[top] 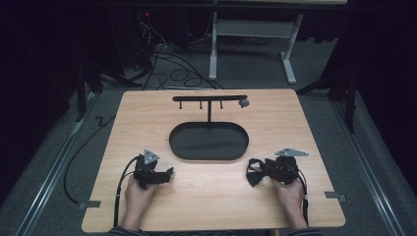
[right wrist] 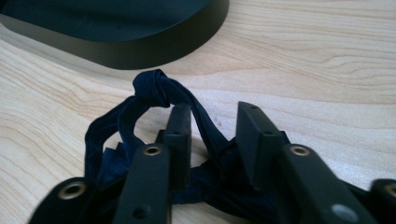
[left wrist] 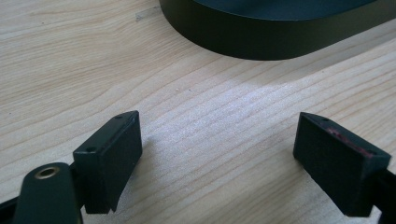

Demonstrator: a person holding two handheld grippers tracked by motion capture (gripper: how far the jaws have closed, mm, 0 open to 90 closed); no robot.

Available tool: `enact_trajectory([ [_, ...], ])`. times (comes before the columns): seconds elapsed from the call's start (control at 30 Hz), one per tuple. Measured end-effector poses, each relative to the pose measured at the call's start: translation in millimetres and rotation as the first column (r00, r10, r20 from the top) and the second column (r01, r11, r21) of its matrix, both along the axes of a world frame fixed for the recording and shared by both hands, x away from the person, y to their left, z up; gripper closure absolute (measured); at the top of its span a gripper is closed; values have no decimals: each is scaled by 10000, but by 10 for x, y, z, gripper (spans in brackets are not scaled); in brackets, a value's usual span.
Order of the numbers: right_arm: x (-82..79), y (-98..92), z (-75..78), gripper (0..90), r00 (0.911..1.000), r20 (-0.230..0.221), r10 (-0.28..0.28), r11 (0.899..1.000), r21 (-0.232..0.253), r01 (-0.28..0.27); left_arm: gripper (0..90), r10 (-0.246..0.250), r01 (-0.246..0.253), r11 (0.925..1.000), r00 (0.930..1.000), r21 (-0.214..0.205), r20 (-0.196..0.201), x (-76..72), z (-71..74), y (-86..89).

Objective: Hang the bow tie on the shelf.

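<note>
Right gripper set over a knotted dark blue cloth; left gripper idle.

The cloth lies on the wooden table, just in front of the black oval tray and apart from it. A strand runs between the right jaws, which stand partly closed around it; pad contact cannot be confirmed. Left jaws stand wide apart over bare wood, holding nothing. A black hook rack rises behind the tray.
</note>
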State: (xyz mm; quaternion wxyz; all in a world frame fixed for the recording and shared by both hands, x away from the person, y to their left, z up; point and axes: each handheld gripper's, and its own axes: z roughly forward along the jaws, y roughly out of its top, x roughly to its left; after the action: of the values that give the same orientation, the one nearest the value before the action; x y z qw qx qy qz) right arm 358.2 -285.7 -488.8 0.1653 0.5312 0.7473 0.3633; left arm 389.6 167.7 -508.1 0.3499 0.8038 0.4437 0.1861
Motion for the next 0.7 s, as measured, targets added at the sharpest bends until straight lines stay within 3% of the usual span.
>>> enact_trajectory([
  [0.17,-1,-6,-5,797,10000,-12,99,9999,-42,-99,158,2,-2,10000,10000,-4,0,0,0,0],
  [0.37,-41,12,15,883,9989,410,225,9994,-257,-215,158,-2,2,10000,10000,-2,1,-1,0,0],
  [0.7,-73,2,63,891,9972,630,398,9992,-70,-394,158,-3,3,10000,10000,-10,8,-1,-1,-1],
])
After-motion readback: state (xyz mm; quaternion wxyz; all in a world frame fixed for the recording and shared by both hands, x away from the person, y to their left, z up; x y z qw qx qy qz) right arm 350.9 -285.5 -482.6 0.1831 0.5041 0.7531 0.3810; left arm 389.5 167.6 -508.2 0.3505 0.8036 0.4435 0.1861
